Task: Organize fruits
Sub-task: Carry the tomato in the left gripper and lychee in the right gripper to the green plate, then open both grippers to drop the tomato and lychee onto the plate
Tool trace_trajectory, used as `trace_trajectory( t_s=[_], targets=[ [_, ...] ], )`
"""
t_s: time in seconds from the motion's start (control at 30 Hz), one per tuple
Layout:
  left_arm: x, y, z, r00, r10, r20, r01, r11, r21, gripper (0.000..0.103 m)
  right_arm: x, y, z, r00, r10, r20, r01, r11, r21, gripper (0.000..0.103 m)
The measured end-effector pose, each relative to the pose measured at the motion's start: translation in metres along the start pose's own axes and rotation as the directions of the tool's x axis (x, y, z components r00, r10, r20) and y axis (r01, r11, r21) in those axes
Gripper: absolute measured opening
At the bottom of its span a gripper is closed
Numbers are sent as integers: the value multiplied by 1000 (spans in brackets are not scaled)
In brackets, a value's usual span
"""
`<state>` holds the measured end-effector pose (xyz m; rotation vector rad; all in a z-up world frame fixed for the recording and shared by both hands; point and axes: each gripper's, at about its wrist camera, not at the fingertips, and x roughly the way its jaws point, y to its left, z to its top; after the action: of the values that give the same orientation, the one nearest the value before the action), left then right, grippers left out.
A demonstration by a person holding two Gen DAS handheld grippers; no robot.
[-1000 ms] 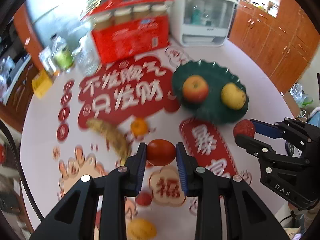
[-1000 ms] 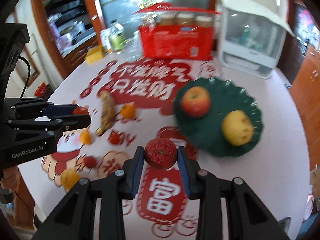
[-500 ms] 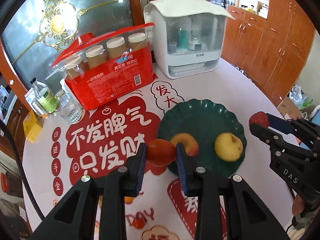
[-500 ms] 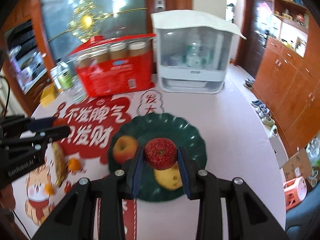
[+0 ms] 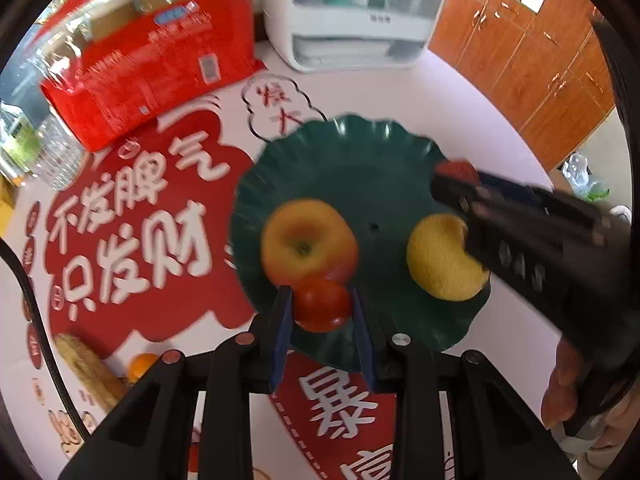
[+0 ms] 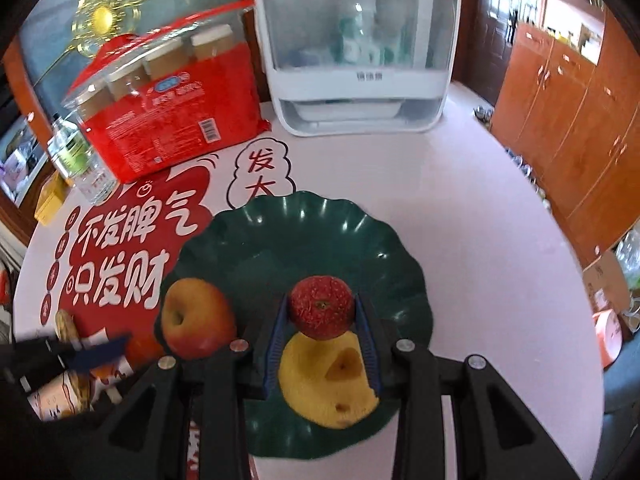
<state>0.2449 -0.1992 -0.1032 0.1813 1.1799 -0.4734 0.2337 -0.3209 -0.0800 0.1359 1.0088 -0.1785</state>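
A dark green scalloped plate [image 5: 360, 168] [image 6: 304, 232] holds a red-yellow apple [image 5: 308, 236] [image 6: 196, 320] and a yellow pear [image 5: 440, 256] [image 6: 324, 384]. My left gripper [image 5: 322, 304] is shut on a smooth red tomato-like fruit [image 5: 322, 304], above the plate's near rim beside the apple. My right gripper [image 6: 322, 308] is shut on a speckled red fruit [image 6: 322, 308] [image 5: 456, 168], held over the plate just above the pear. The right gripper also shows in the left wrist view, reaching in from the right.
A red snack pack [image 6: 172, 120] and a white appliance [image 6: 356, 60] stand behind the plate. A water bottle [image 6: 80, 160] is at far left. A banana [image 5: 88, 368] and a small orange [image 5: 140, 364] lie on the red-printed tablecloth left of the plate.
Both grippers have moved forward and down over the plate with their fruits still held. The plate, apple and pear now look larger and closer.
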Motion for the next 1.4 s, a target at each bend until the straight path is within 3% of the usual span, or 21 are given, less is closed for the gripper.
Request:
trace_trajectory(
  t_s=[0.27,0.33,0.4,0.47,0.97,1.2,1.4],
  targets=[
    [28,-16,-4,999,13,-36,-13,1000,20,31,29,3,4,997,16,-70,-16,1000,8,35],
    [31,-15,-3,999,17,-44,-16,1000,21,45,33,1,3,996,28,-84,-26,999,19,37],
    [29,-15,-4,999,44,-30,-43,999,28,76,33,1,1,996,21,-84,-19,1000,19,41],
    [26,-15,-5,997,71,-6,-71,997,33,83,31,0,-1,997,18,-79,-17,1000,18,46],
    [-6,-2,-16,998,64,-26,-65,998,-16,84,-1,-1,-6,998,25,-58,-23,999,27,49],
    [-59,22,-23,995,93,29,-91,994,-57,84,-46,6,-12,1000,-5,18,6,1000,-10,49],
    [-115,39,-38,988,128,89,-120,989,-86,84,-98,17,-23,995,36,89,-31,998,-52,48]
  ],
)
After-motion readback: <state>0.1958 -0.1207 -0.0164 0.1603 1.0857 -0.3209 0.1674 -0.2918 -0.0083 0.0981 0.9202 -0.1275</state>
